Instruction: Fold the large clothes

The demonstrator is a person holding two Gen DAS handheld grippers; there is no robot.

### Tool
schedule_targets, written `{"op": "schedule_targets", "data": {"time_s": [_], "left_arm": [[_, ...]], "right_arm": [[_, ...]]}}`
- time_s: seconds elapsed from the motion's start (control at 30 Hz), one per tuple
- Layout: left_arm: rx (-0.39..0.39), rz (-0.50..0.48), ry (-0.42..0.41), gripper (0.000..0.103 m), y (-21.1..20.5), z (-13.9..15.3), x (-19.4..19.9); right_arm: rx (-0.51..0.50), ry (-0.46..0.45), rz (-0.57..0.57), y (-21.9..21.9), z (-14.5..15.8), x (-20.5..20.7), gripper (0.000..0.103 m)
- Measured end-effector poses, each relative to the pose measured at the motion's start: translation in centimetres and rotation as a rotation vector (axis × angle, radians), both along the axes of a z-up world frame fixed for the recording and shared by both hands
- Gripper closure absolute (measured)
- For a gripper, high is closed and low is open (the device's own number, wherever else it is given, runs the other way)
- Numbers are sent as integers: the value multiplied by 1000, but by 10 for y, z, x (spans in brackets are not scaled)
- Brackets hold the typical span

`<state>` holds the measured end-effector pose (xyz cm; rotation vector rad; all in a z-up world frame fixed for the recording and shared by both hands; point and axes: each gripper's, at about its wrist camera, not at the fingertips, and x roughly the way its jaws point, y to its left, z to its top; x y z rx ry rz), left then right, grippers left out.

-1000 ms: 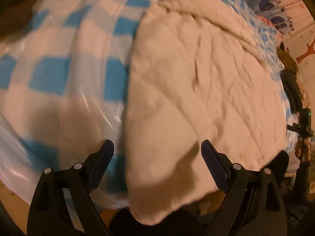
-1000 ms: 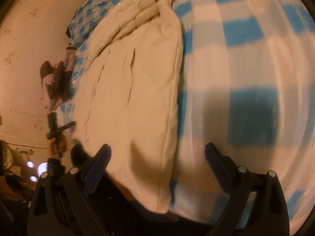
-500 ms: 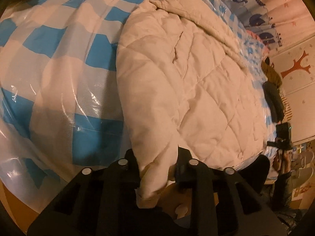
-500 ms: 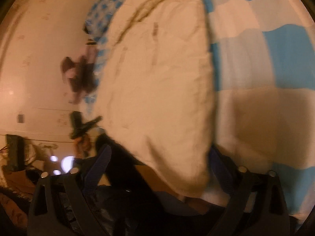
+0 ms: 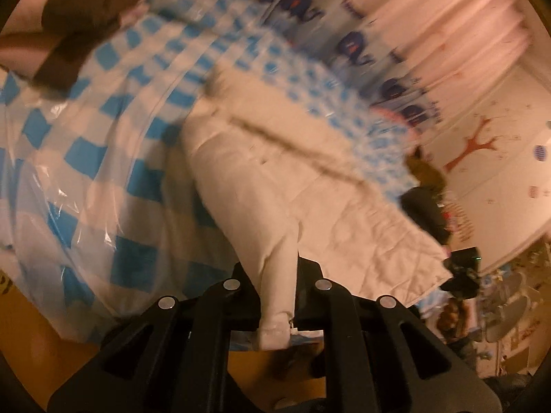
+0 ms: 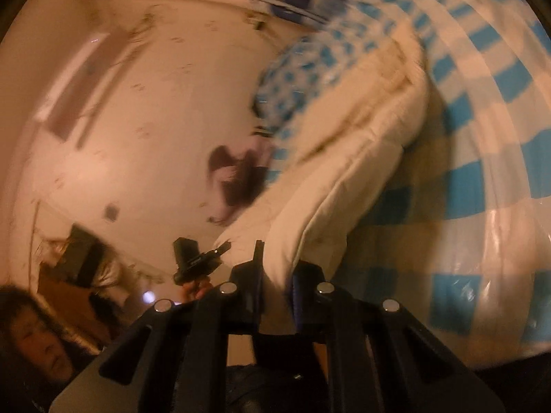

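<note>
A large cream quilted garment (image 5: 275,179) lies on a blue-and-white checked plastic sheet (image 5: 103,158). My left gripper (image 5: 275,275) is shut on the garment's near left corner and lifts it off the sheet. In the right wrist view the same garment (image 6: 347,172) runs away from me, and my right gripper (image 6: 275,272) is shut on its near right corner, also raised. Both views are motion-blurred.
The checked sheet (image 6: 482,137) covers the surface to the right of the garment. Dark clothes (image 5: 427,203) lie at the far right edge and a brown pile (image 5: 79,17) at the far left. A small camera on a stand (image 6: 193,258) and a person (image 6: 38,340) are beside the surface.
Both grippers went from open beside the garment's near corners to shut on them. They have since lifted the near edge, and the views tilted upward.
</note>
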<state>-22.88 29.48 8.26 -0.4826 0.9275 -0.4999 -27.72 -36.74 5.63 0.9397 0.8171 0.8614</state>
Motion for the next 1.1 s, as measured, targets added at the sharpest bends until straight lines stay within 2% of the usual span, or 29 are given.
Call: {"op": "schedule_targets", "data": {"time_s": [0.13, 0.23, 0.3, 0.37, 0.43, 0.53, 0.6, 0.67, 0.7, 0.87, 0.97, 1.1], "left_arm": [[-58, -8, -29, 94, 9, 21, -54], [-92, 18, 11, 93, 27, 3, -87], [-136, 62, 82, 94, 42, -27, -90], [-188, 92, 119, 94, 51, -45, -89], [-207, 99, 101, 94, 51, -42, -83], [-246, 94, 6, 94, 48, -9, -60], [-277, 95, -59, 93, 45, 18, -29], [-302, 101, -83, 93, 41, 32, 9], [-313, 105, -90, 93, 38, 38, 31], [-322, 144, -61, 93, 22, 46, 156], [-304, 186, -24, 93, 12, 33, 230], [-244, 240, 37, 93, -3, -6, 309]], "right_arm": [[69, -29, -16, -8, 9, -47, 89], [141, 3, -38, -16, -12, -73, 89], [197, 49, -59, -18, -42, -78, 89], [255, 62, -70, -21, -56, -75, 89], [296, 24, -70, -23, -54, -65, 89], [309, -84, -68, -26, -24, -39, 89], [317, -149, -78, -32, -3, -14, 89], [325, -197, -104, -36, 17, 25, 89], [326, -203, -115, -37, 22, 39, 89], [300, -165, -185, -40, 35, 156, 89], [263, -116, -235, -45, 24, 225, 89], [217, -2, -323, -55, -19, 303, 89]]}}
